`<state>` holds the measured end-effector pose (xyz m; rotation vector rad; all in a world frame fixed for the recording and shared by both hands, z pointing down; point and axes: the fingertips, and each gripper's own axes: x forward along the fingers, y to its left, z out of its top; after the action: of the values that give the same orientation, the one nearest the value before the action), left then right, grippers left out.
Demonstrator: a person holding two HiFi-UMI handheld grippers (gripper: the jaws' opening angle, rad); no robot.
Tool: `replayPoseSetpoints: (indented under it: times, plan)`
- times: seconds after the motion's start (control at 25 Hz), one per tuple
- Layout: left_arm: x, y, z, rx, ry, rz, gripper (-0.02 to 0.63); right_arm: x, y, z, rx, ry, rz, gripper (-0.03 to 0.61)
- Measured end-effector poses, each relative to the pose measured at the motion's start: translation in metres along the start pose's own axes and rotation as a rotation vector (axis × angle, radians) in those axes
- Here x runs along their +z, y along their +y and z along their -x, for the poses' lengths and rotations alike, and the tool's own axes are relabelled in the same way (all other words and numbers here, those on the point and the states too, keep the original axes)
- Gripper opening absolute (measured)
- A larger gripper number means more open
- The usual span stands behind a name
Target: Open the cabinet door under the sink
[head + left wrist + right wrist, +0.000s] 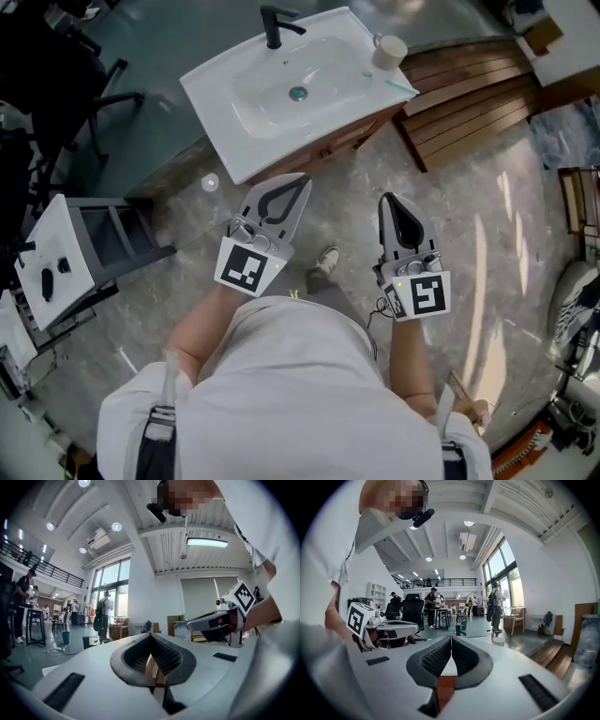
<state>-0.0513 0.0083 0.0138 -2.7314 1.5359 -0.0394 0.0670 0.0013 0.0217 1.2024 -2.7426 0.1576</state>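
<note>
The white sink [281, 89] with a black tap [274, 23] tops a brown wooden cabinet [349, 141] at the top of the head view; its door front is seen only edge-on from above. My left gripper [302, 178] is shut and empty, a short way in front of the cabinet's lower left. My right gripper [387, 199], also shut and empty, hangs a little farther back to the right. In the left gripper view the shut jaws [151, 635] frame a strip of brown wood [153, 670]. The right gripper view's jaws [451, 639] frame white rim above brown wood [446, 686].
A cup [389, 49] stands on the sink's right corner. Wooden slats [469, 89] lie on the floor right of the cabinet. A grey rack [117, 234] and a white board [52, 258] stand at left. People stand in the hall behind.
</note>
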Motion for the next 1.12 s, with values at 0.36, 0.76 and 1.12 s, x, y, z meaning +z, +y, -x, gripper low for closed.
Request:
replayPoseSetpoints:
  times: [0.36, 0.76, 1.12]
  plan:
    - [-0.1, 0.025, -0.029, -0.018, 0.126, -0.037, 0.009, -0.105, -0.021, -0.08, 0.068, 0.095, -0.005, 0.032]
    - [-0.24, 0.05, -0.075, -0.011, 0.126, 0.006, 0.009, -0.244, -0.045, -0.152, 0.1, 0.128, 0.007, 0.034]
    - [-0.347, 0.047, -0.091, -0.02, 0.162, 0.008, 0.009, -0.37, -0.069, -0.184, 0.056, 0.172, 0.011, 0.035]
